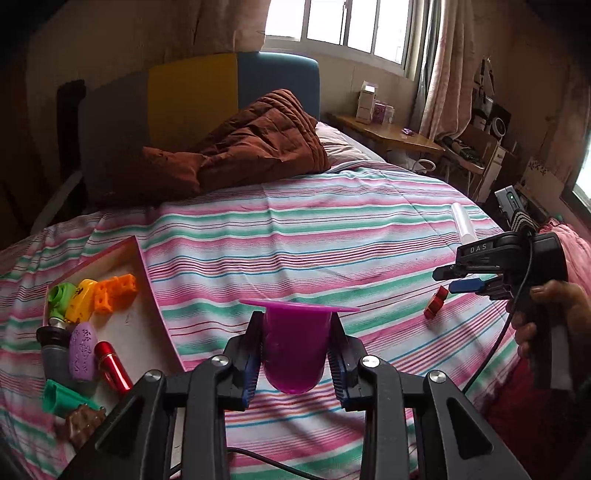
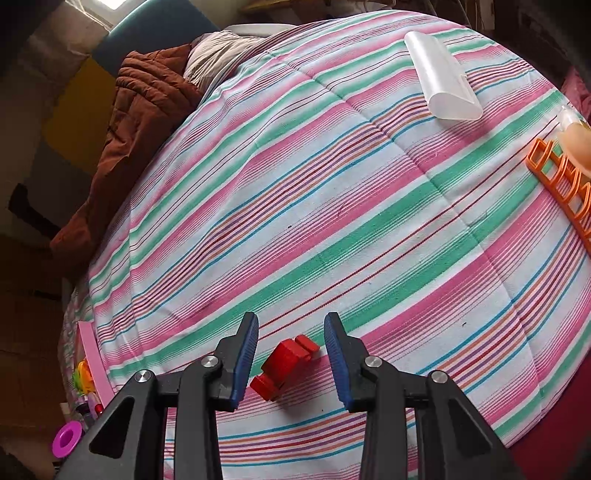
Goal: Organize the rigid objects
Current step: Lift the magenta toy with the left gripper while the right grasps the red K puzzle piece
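Two blue-padded fingers of the left gripper (image 1: 295, 350) pinched a magenta flanged cup (image 1: 293, 350) by its rounded body, flange up, just right of the pink-rimmed tray (image 1: 146, 273), probably bound for the toys there. Farther right, the right gripper (image 2: 291, 363) hung part-open and empty, straddling a red block (image 2: 284, 363) on the striped bedspread (image 2: 332, 221).

A striped bedspread (image 1: 332, 229) in pink, green and white covers the bed. At its far end lies a crumpled brown quilt (image 1: 255, 144), partly over a pale pillow (image 1: 336, 144). Behind them stands a headboard (image 1: 207, 92) with yellow and blue panels. A window (image 1: 343, 22) lets in bright daylight, with pinkish curtains (image 1: 447, 74) hanging beside it. Below the window a wooden side table (image 1: 391, 134) carries small white boxes (image 1: 365, 101). Cluttered shelves (image 1: 484, 125) stand against the right-hand wall.
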### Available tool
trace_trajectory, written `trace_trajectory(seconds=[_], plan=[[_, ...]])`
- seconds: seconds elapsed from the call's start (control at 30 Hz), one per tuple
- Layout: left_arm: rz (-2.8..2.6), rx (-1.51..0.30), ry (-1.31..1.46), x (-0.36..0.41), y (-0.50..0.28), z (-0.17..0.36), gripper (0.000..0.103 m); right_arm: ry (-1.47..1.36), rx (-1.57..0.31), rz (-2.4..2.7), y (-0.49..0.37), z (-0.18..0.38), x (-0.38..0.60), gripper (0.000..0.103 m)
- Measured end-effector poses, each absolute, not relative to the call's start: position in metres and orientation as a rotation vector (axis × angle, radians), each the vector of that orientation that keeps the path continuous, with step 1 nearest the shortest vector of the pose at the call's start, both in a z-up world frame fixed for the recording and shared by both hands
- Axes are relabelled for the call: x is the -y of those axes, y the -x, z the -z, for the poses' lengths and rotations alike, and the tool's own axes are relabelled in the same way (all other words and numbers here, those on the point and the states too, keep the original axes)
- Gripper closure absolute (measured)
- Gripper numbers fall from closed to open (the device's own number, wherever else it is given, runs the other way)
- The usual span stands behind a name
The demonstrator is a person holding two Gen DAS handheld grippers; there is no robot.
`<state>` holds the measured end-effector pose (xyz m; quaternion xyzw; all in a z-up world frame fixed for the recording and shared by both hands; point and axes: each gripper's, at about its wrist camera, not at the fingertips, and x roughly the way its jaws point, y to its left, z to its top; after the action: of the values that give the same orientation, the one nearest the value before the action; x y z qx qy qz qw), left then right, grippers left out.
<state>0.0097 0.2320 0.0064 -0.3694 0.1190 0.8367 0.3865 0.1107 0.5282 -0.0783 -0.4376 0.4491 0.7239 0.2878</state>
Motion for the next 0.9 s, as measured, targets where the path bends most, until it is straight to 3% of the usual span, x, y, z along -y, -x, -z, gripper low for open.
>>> trace_trajectory(seconds=[0.17,0.3,0.47,0.63,0.9], plan=[[-2.142,-0.259,0.967,-0.205,-0.011,-0.003,0.07,1.246,-1.241,-1.991,-0.107,0.072,-0.508,0.065],[-2.163,-0.229,1.006,-0.183,-0.007,0.003,0.071,1.178,-1.579,-2.155,-0.093,0.081,-0.495,0.065],[-2.197,-0.197,1.011,-0.155,-0.006,0.003,0.071,1.141,-1.427,-2.136,-0.093,0.071,-0.491,0.065],[-2.216,-0.159,1.04,-0.137,-0.003,0.009,0.07,1.176,-1.094,-2.052,-0.088,0.071,-0.498,0.058],[-2.243,-0.128,1.067,-0.118,-0.003,0.013,0.07,1.219,-1.068,-2.046,-0.079,0.092,-0.496,0.057]])
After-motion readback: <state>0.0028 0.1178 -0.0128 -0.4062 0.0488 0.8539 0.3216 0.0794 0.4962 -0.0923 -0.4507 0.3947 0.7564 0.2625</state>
